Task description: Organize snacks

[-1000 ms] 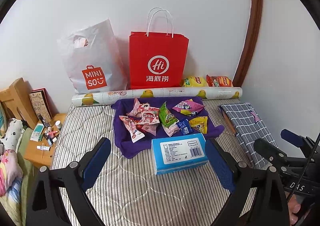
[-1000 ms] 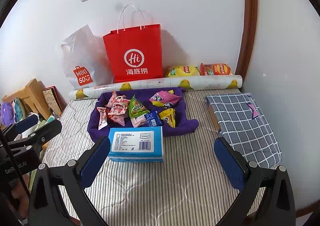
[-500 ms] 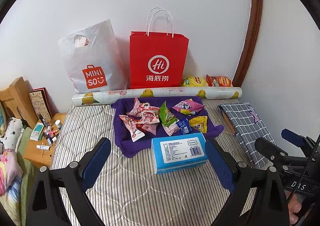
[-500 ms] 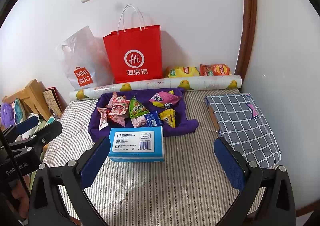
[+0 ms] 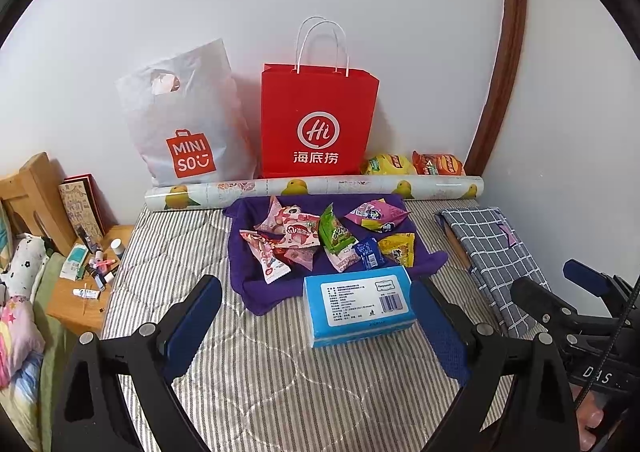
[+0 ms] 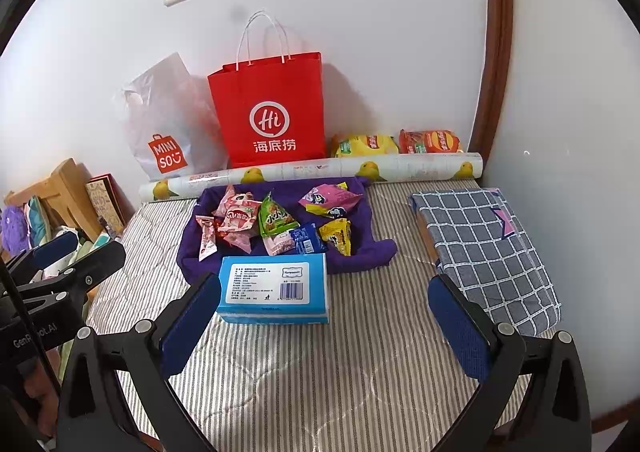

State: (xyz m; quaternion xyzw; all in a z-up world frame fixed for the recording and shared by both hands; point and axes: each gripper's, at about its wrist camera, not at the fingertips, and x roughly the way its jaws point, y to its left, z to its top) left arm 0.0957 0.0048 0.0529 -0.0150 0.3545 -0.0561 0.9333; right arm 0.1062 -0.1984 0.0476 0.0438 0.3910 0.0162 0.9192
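Observation:
Several small snack packets [image 5: 320, 240] [image 6: 276, 223] lie on a purple cloth [image 5: 248, 276] [image 6: 360, 252] on the striped mattress. A blue tissue pack [image 5: 358, 304] [image 6: 274, 288] lies in front of the cloth. A red paper bag [image 5: 318, 121] [image 6: 272, 111] and a white Miniso bag [image 5: 184, 127] [image 6: 164, 131] stand against the wall. My left gripper [image 5: 316, 328] is open and empty, just short of the tissue pack. My right gripper [image 6: 324, 324] is open and empty, to the right of the pack.
A rolled printed sheet [image 5: 312, 187] lies along the wall, with a yellow [image 5: 386, 165] and an orange chip bag [image 5: 438, 163] behind it. A checked folded cloth [image 6: 488, 252] lies at the right. A wooden shelf with small bottles [image 5: 88, 272] stands left of the mattress.
Almost nothing has moved. Both grippers have stayed open, with only a slight shift of the views.

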